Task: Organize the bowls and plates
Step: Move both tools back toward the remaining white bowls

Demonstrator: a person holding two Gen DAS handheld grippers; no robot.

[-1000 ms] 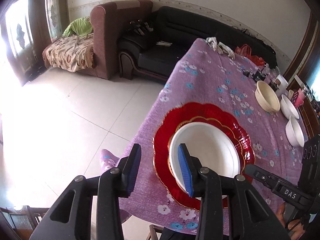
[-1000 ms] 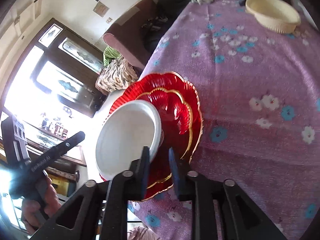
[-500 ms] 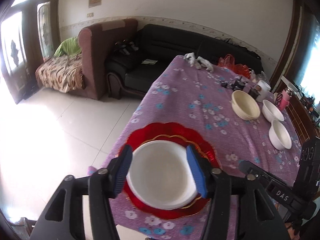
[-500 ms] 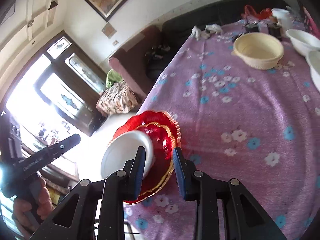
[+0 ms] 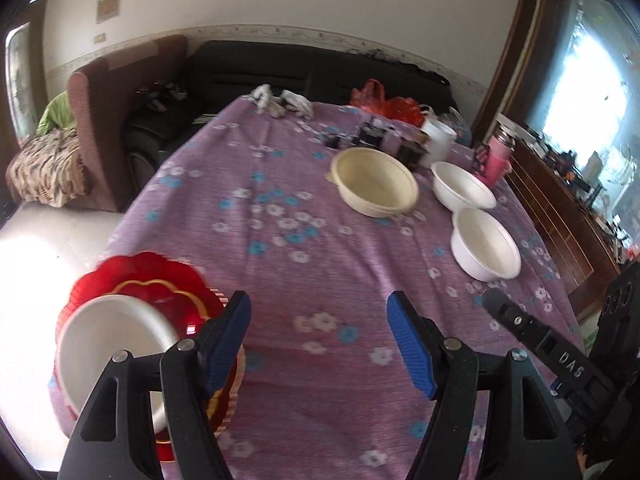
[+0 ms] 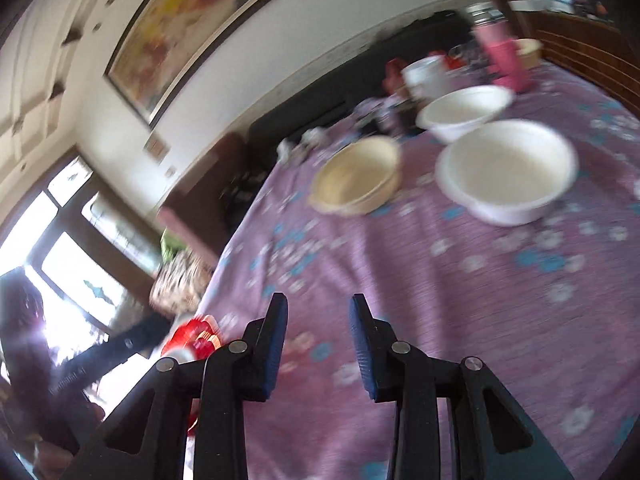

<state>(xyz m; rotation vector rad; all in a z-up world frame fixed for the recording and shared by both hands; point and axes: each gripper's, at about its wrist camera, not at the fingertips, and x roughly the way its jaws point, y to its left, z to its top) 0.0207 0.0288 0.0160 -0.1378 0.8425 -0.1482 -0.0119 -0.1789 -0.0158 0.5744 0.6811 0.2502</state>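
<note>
A white bowl (image 5: 108,340) sits on stacked red plates (image 5: 160,280) at the near left corner of the purple flowered tablecloth (image 5: 320,272). A cream bowl (image 5: 374,182) and two white bowls (image 5: 462,186) (image 5: 486,250) stand farther right. My left gripper (image 5: 320,340) is open and empty, to the right of the red plates. My right gripper (image 6: 318,344) is open and empty above the cloth; the cream bowl (image 6: 358,178) and white bowls (image 6: 506,172) (image 6: 464,110) lie ahead of it, the red plates (image 6: 196,338) at its lower left.
A pink bottle (image 5: 498,156), a white cup (image 5: 440,142), small dark jars (image 5: 372,134) and a red bag (image 5: 384,102) crowd the far end of the table. Sofas (image 5: 320,68) stand behind it. A wooden cabinet (image 5: 560,216) runs along the right.
Both grippers have swung right, away from the red plates and white bowl, towards the bowls farther along the table. Both have opened wider.
</note>
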